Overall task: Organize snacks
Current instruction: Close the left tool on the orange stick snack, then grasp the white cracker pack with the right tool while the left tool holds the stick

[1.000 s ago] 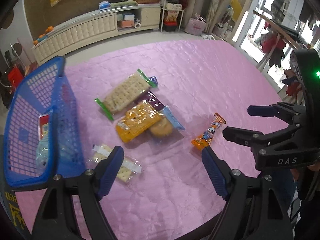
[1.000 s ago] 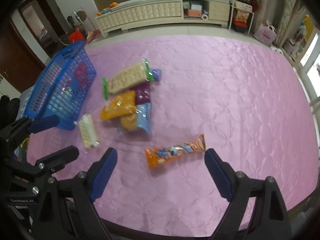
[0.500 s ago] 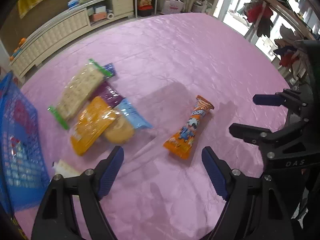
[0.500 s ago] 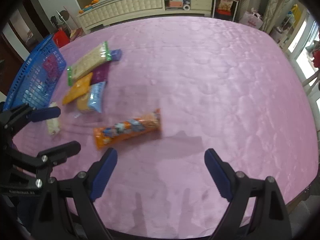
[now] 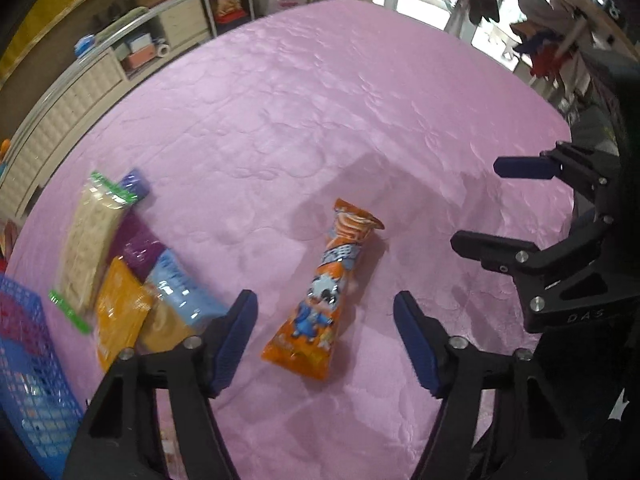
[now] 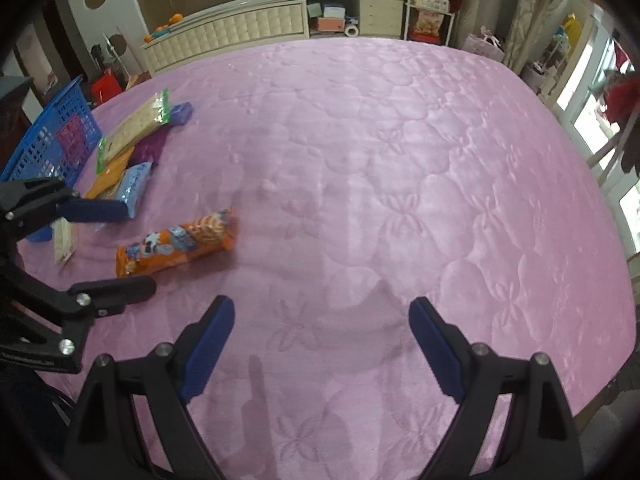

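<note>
Closest in, the left gripper (image 5: 322,340) points steeply down with its blue-padded jaws closing, and the orange snack packet (image 5: 326,292) lies between them on the pink quilted bedspread (image 5: 360,100), the pads not yet pressing on it as far as I can see. The right gripper (image 6: 320,340) hangs just beside, over bare cloth, its jaws spread wide with nothing between them. That packet looks to me like a light, puffy foil sleeve: soft, a bit slick, likely to crackle and slide under a pinch, and whatever is inside may crush. I would take it across the middle of its body, where it is fullest, rather than at the flat crimped ends, and squeeze gently. A little further off, to the left, the other snacks lie in a loose heap: a long cracker pack (image 5: 86,240) with green ends, a purple packet (image 5: 138,246), a yellow one (image 5: 118,316) and a light blue one (image 5: 182,288), overlapping each other. Past them, at the bed's edge, stands the blue basket (image 6: 48,144), with some packets already inside.
</note>
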Available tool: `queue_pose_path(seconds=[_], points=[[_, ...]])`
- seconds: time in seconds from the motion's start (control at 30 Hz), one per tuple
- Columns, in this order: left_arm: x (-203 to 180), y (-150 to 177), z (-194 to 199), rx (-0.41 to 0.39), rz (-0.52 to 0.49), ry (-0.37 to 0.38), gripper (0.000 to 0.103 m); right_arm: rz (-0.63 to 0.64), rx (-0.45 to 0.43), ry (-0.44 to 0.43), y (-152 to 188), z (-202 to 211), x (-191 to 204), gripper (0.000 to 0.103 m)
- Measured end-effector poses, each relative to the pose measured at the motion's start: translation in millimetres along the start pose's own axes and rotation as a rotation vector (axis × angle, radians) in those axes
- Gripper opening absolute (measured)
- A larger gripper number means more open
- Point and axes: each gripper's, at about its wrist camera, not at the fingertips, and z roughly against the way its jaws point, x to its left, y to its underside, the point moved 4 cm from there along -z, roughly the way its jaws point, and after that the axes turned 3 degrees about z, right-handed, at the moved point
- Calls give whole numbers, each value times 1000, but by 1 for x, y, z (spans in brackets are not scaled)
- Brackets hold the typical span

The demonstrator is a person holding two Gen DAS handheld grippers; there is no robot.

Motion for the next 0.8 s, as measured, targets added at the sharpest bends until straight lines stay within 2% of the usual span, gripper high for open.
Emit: queue_pose_path(seconds=[0.1,0.2,0.27,0.3,0.37,0.4,0.47,0.57,0.63,0.8], points=[[-4,-4,-8,28,-18,7,59,-32,5,-12,0,-4,-3,91],[-6,-9,-18,54,-20,4,50,-56,-6,-26,0,-2,-7,91],[-5,-11,-25,80,-4,2,40,-63,-4,-32,0,-3,-9,91],[-5,-12,-25,69,-2,2,38,-68,-3,-36,0,-3,-10,91],[-4,-13,-24,70,7,-1,26,-73,-4,-38,0,-4,-10,91],[-4,-12,-24,71,13,2,24,-74,-4,-38,0,-3,-10,91],[-3,-10,-22,64,29,5,14,-70,-8,-45,-1,-2,-9,91],[-1,0,-11,30,82,7,13,-57,-18,-50,-1,2,-2,91],[8,14,3,-6,135,25,13,-50,-20,-61,-1,4,4,91],[18,49,43,-99,214,15,13,-13,-23,-85,1,10,27,91]])
